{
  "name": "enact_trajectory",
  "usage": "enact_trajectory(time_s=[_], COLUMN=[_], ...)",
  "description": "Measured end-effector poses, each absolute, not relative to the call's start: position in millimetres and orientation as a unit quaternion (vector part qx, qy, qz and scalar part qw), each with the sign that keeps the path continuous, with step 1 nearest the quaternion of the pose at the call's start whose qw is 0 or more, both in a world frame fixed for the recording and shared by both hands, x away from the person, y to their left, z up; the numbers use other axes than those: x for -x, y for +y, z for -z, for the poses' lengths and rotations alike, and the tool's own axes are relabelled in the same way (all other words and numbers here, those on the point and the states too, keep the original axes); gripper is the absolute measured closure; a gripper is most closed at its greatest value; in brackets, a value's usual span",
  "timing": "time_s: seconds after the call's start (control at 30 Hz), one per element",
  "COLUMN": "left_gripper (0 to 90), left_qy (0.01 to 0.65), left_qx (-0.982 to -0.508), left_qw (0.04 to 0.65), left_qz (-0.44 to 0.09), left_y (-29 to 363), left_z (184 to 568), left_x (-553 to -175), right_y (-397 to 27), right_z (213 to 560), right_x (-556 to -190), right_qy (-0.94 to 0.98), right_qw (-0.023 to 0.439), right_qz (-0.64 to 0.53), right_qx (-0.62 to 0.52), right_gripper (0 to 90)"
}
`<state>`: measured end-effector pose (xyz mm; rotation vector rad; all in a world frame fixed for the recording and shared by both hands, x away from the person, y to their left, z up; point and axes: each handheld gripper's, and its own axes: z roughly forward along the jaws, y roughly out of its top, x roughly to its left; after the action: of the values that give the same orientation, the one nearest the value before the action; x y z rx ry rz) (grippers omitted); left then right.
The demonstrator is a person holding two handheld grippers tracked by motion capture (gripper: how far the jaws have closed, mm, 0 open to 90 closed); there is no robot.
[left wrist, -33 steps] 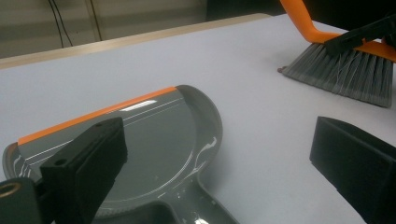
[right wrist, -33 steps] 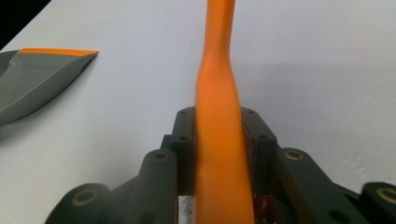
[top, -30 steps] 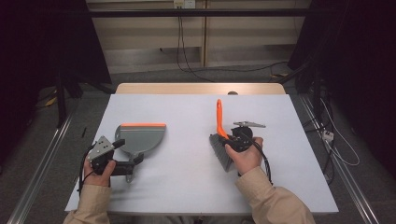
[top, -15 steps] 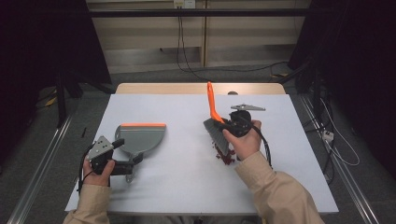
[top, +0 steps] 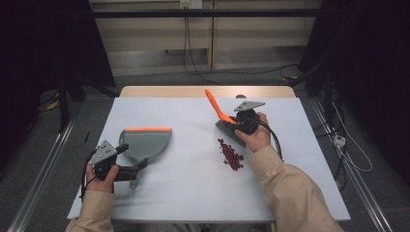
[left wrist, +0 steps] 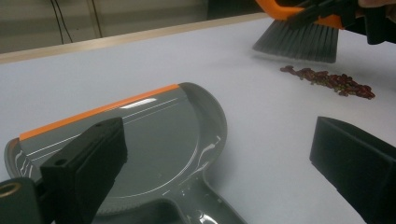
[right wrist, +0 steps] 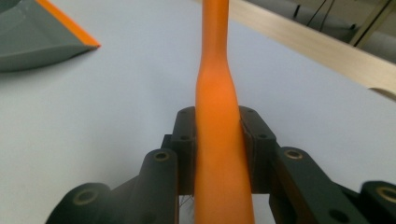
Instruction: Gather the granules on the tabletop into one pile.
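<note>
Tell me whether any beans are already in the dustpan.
No, the dustpan is bare inside; the red beans lie on the table beside the brush.

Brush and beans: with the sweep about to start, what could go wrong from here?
1. The dustpan lies well left of the beans; a long sweep may scatter them across the table.
2. The left gripper is open around the dustpan handle, so a push from the brush could slide the pan away.
3. The right gripper clamps the brush's tapering orange handle; it could twist or slip under sweeping pressure.
</note>
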<state>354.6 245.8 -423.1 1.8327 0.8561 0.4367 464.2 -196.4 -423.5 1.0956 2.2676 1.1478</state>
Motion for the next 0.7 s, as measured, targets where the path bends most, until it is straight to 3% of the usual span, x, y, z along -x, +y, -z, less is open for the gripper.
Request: enact_trajectory(time_s=[0.33, 0.47, 0.7], left_gripper=[3.7, 3.7, 3.7], left_qy=[0.356, 0.356, 0.355], left_qx=[-0.762, -0.761, -0.763], left_qw=[0.51, 0.512, 0.509], left_qz=[-0.18, -0.18, -0.18], left_y=[244.6, 244.4, 243.9], left_z=[423.6, 423.5, 423.7], left_x=[-354.5, -354.3, -354.2], right_y=[-194.7, -195.3, -202.1], right_z=[427.0, 423.8, 410.5], right_x=[-464.3, -463.1, -456.5], right_qy=[0.813, 0.816, 0.831], right_qw=[0.167, 0.159, 0.142], right_qz=[-0.406, -0.403, -0.374], right_qx=[-0.383, -0.382, -0.387], right_gripper=[70.5, 64.0, 63.9])
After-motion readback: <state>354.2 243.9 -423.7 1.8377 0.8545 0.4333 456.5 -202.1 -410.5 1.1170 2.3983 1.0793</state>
